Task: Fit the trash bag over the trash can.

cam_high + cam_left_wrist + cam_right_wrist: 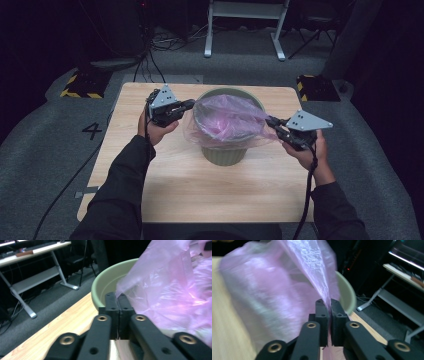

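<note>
One readable mark is showing: a dark numeral "4", sitting on the grey floor covering left of the wooden table, about level with the table's middle. Nothing else is offering any lettering. The two floor blocks with yellow-and-black hazard stripes, one far left and one far right, are carrying warning stripes but no words. In both gripper views nothing is coming through as legible text, with no label, brand or number anywhere, and the desks in the background are too dim to read.
</note>
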### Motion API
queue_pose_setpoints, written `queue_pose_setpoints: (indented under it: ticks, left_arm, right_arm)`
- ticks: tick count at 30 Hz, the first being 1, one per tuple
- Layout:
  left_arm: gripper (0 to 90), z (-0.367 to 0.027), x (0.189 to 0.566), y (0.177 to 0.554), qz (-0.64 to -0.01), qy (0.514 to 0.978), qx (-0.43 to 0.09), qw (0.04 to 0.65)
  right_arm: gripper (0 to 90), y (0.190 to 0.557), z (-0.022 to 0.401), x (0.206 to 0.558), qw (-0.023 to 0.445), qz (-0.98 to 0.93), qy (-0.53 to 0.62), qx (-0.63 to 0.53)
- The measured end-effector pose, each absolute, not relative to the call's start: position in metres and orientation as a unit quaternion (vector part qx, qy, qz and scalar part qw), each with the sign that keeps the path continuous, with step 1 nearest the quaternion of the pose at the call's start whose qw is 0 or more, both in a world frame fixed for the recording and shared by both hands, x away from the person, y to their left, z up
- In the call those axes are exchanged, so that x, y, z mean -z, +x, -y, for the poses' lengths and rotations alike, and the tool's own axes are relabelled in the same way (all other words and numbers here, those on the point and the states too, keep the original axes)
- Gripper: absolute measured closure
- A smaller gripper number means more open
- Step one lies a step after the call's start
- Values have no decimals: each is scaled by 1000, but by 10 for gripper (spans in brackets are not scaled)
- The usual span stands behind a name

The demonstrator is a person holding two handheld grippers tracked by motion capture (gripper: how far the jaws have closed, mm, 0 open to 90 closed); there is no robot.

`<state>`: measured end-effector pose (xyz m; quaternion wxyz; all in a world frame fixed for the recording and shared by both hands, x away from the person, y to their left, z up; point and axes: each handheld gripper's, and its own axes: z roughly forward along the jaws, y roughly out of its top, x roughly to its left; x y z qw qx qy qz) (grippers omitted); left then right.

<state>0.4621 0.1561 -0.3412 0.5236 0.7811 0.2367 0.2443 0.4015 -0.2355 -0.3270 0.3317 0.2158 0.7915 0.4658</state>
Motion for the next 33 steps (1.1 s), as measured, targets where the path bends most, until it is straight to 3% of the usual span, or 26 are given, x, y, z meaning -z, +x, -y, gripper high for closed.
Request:
queue_pose_setpoints:
  ticks: [7,16,27,33]
  left_arm:
    - [900,-151,346,483,-250,783,-231,520]
    - [900,-156,358,510,-295,766,-228,524]
    - [900,-139,399,542,-345,781,-146,500]
    - [900,-133,414,542,-346,805,-117,467]
  right_arm:
    - [900,448,246,328,275,-767,303,-494]
    - [900,498,246,344,258,-760,376,-463]
    - [900,538,239,373,182,-754,417,-474]
    - [900,540,237,390,163,-765,421,-460]
